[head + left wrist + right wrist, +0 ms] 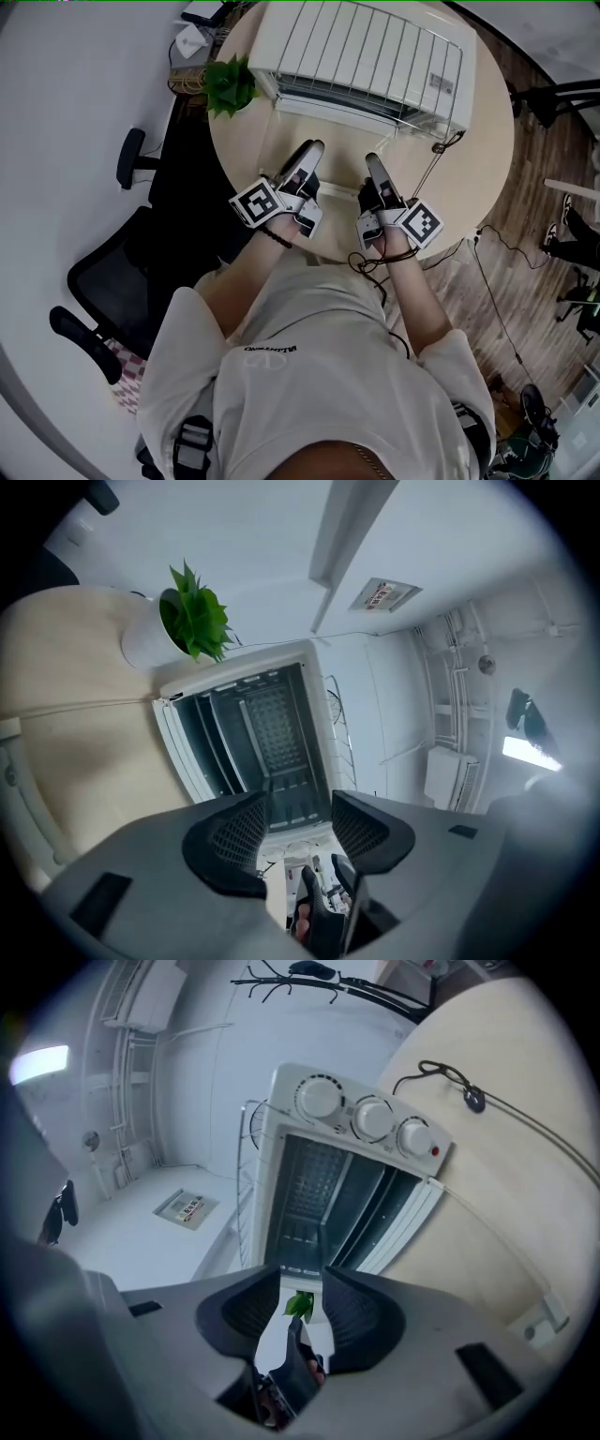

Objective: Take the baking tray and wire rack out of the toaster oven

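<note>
Head view: plant point(230, 86) L of oven point(269, 45), cable point(428, 175) R.

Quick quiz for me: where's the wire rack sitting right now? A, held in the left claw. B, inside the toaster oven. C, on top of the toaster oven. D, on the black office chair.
C: the wire rack lies flat across the top of the white toaster oven, outside its open front.
</note>
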Demonstrator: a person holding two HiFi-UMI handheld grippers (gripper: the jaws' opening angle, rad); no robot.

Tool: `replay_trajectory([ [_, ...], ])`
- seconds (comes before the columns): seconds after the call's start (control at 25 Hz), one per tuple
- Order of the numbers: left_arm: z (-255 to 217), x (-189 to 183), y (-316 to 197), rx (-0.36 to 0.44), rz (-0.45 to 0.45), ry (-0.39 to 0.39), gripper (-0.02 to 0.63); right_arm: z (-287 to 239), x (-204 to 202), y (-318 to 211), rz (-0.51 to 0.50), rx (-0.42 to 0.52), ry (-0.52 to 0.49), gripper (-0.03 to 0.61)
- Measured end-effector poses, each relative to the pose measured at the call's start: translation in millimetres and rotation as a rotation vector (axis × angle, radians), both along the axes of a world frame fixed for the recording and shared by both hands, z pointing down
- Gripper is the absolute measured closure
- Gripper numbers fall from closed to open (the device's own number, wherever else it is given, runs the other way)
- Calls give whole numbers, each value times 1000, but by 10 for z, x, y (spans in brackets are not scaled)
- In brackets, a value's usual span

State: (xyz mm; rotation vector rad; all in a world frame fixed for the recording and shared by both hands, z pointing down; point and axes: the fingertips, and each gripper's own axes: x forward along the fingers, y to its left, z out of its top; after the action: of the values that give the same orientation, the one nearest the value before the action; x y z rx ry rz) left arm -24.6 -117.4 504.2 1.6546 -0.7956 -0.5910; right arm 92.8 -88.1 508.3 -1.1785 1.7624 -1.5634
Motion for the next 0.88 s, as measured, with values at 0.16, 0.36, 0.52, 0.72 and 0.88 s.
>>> replay_trajectory([
  [0.16, 122, 141, -152, 24, -36, 9, 423, 140, 89, -211, 27, 7, -20, 453],
  [0.36, 419, 142, -552, 29, -77, 33, 462, 361, 86, -627, 81, 34, -28, 454],
  [0.52, 764, 154, -853, -12, -107, 52, 462, 590, 99, -894, 134, 20, -51, 454],
  [0.72, 1107, 201, -1045, -51, -118, 45, 462, 1026, 142, -1057, 174, -50, -64, 454],
  [0.88, 1182, 207, -1206, -58, -141, 72, 463, 1078, 151, -1245, 215, -44, -88, 454],
])
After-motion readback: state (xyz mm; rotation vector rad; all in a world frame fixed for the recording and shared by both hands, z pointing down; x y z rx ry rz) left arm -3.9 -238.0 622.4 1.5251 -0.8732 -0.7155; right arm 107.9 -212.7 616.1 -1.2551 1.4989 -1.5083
